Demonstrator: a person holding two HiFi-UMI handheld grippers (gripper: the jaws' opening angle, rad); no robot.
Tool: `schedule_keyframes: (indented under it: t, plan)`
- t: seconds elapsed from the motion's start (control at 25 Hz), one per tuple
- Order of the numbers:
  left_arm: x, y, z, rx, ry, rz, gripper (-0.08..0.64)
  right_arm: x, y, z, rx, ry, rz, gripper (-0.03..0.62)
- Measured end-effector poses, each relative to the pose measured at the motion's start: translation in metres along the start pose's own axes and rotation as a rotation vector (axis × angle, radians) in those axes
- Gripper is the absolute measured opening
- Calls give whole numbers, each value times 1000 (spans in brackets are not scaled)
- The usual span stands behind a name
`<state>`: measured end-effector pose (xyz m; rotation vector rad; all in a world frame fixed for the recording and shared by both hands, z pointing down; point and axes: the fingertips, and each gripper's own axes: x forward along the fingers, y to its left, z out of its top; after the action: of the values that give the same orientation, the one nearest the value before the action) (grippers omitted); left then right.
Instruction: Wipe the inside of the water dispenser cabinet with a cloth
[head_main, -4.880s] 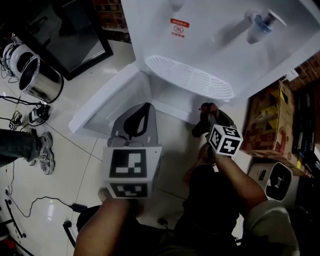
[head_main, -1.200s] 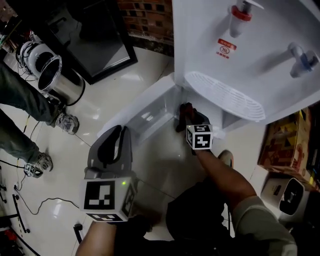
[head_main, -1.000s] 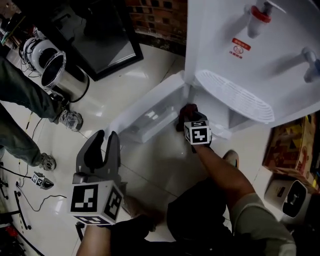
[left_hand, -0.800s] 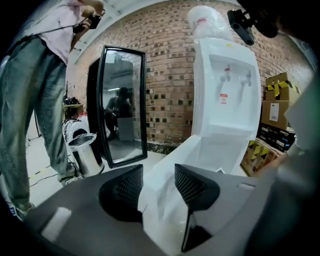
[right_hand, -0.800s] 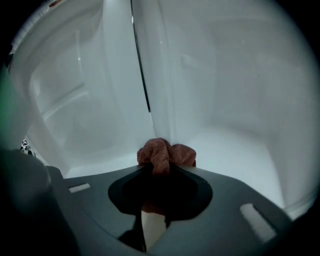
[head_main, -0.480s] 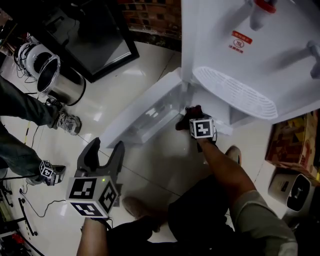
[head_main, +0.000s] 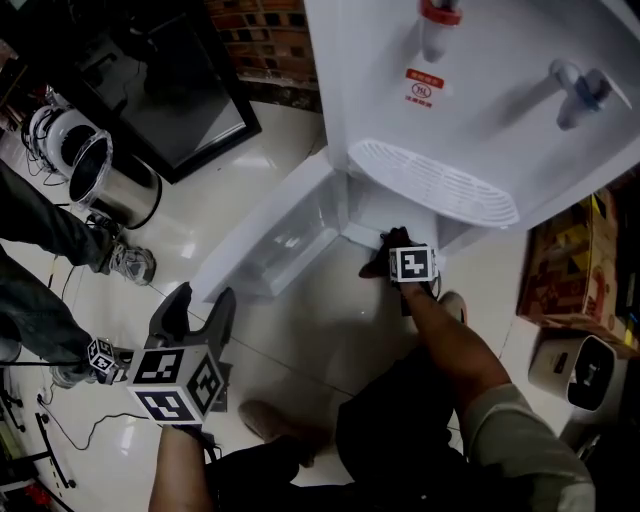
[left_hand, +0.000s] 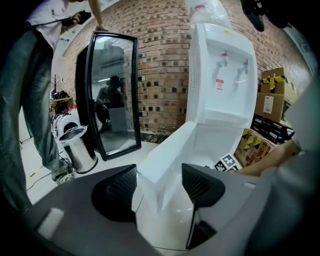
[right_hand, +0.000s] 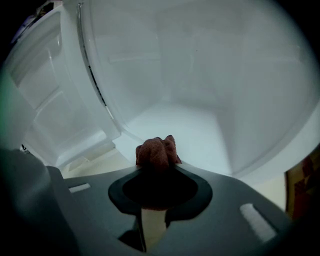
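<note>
Since a second earlier, our left gripper (head_main: 200, 300) had sunk toward the floor (head_main: 320, 330) at 7 o'clock of the head view. Our right gripper (head_main: 392, 243) had slid from the hinge corner to the cabinet mouth, just right of centre. Nearest us, the left fingers (left_hand: 202, 185) were opening, with nothing gripped between them. The edge of the cabinet door (left_hand: 165, 160) only showed beyond the gap, well apart from them.

Farther on, the right fingers were clenched on the cloth (right_hand: 157, 152), a small reddish wad bunched at their tips. It sat at the front lip of the cabinet (right_hand: 200, 125), whose white floor and walls opened toward 12 o'clock in the right gripper view. We could not tell whether the wad touched the floor.

Beyond that, the door lay swung wide toward 9 o'clock. The water dispenser (head_main: 480, 80) rose at 1 o'clock.

We judged the main risk to be the small wad. If it were pressed flat, the hard fingers might scrape the plastic instead of the cloth. A dragging stroke could also pull the cloth free. With nothing holding the door, it could drift back against our right arm.
</note>
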<state>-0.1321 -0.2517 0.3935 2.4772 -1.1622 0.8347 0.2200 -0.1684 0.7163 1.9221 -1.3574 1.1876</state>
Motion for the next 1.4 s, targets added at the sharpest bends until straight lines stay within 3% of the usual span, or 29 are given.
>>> schedule_keyframes:
  t: [0.2, 0.48, 0.6, 0.76, 1.0, 1.16, 1.4]
  plan:
    - [0, -3, -3, 31, 16, 6, 269, -22, -36, -5, 47, 2, -76, 95]
    - [-3, -10, -8, 58, 37, -2, 270, -39, -92, -52, 226, 105, -134, 94]
    - [-4, -13, -11, 73, 46, -2, 270, -49, -114, -61, 246, 134, -182, 94]
    - [-7, -17, -13, 94, 65, -3, 270, -63, -113, -54, 262, 87, -127, 94]
    - [-9, -23, -17, 114, 92, -18, 270, -113, -95, -21, 123, -51, -16, 94]
    - [-14, -31, -23, 134, 111, -29, 270, -165, -76, -2, 52, -120, 107, 95]
    - [-23, -55, -35, 145, 159, -66, 268, -242, -55, 13, -169, -180, 248, 95]
